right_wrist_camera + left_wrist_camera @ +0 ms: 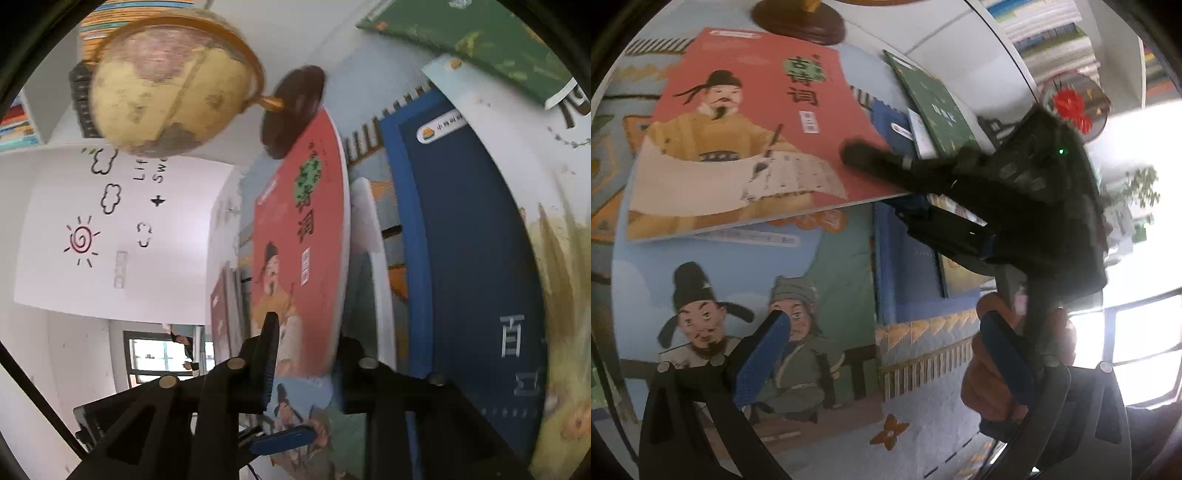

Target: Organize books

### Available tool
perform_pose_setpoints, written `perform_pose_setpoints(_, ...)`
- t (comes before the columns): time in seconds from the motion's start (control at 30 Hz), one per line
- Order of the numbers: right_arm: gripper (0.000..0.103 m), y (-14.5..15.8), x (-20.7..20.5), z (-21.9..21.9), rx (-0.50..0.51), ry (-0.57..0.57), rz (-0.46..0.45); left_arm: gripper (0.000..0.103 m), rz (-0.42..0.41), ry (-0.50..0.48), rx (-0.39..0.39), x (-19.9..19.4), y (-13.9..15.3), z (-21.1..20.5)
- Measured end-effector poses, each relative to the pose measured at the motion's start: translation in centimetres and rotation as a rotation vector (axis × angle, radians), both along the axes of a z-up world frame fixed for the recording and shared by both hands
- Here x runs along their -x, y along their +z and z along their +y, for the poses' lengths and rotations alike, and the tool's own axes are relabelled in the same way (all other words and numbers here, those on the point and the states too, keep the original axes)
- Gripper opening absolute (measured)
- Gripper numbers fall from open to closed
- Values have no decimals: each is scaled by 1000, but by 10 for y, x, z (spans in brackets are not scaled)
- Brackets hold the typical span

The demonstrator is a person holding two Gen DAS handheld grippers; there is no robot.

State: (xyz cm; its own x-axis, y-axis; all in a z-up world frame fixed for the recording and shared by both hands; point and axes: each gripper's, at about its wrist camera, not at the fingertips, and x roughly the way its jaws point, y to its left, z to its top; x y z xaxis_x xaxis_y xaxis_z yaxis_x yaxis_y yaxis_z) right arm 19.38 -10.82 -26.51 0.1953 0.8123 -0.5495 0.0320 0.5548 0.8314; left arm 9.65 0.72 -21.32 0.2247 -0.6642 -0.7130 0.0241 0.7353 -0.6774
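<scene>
Red book (pixel 746 125) with a yellow-robed figure fills the upper left of the left wrist view, clenched at its edge by the right tongs (pixel 306 354). Left tongs (pixel 882 354), lower centre, stand released above a blue-green book (pixel 738 295). Globe (pixel 166 85) sits upper left in the right wrist view.

The red paper book with a painted man in yellow (pixel 746 122) has a smooth cover with a soft shine. The big light-blue picture book with two cartoon men (pixel 746 295) looks smooth and matt. The dark green book (pixel 938 110) looks like matt paper. The dark blue book (pixel 476 258) has a flat, dull cover. The round brown wooden stand (pixel 801 20) is glossy. The left hand-held gripper (pixel 886 365) is matt black plastic with bumpy blue pads (pixel 761 362) and shiny metal pins.
</scene>
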Motion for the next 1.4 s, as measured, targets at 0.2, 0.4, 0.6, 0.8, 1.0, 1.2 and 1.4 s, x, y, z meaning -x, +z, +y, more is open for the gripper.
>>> perform_pose_setpoints(0.2,7,27,11,-22,84,-1,-113,102,3,23,-14,18,4,11)
perform_pose_setpoints(0.4,7,51,54,-53,101,15,-99,102,-14,26,-62,35,15,9)
perform_pose_setpoints(0.6,7,56,123,-91,260,16,-53,102,-3,-78,-165,47,10,-24)
perform_pose_setpoints(0.8,21,43,155,-94,455,126,-88,102,-6,-126,-197,49,8,-47)
perform_pose_setpoints(1.0,48,35,148,-101,524,167,-78,102,-15,-108,-203,39,8,-46)
perform_pose_setpoints(1.2,49,45,124,-96,616,178,-182,102,-25,-81,-247,36,8,-52)
perform_pose_setpoints(1.4,57,40,107,-79,625,198,-217,102,-38,-107,-261,53,8,-64)
